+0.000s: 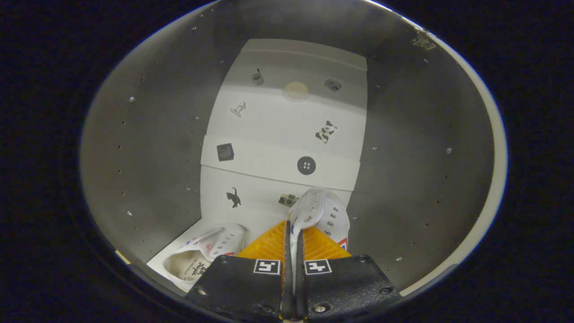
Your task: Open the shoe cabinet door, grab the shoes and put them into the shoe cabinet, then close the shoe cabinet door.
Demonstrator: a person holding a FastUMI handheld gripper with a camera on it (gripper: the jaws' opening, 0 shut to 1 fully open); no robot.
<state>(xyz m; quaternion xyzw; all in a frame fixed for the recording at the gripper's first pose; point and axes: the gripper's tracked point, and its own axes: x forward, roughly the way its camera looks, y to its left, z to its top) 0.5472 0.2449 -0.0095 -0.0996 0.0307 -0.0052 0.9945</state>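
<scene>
— White canvas shoe [320,215] pinched at its collar between my gripper [293,249] fingers, inside the cabinet [148,148].
— And its mate?
— Second shoe [202,253] lies near-left on the floor. I'd lower this one right of it, then release.

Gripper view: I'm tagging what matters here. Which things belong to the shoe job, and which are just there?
Job:
- gripper, shut on held shoe
- second shoe, already inside
- cabinet wall

Just there:
- stickers on back panel
</scene>
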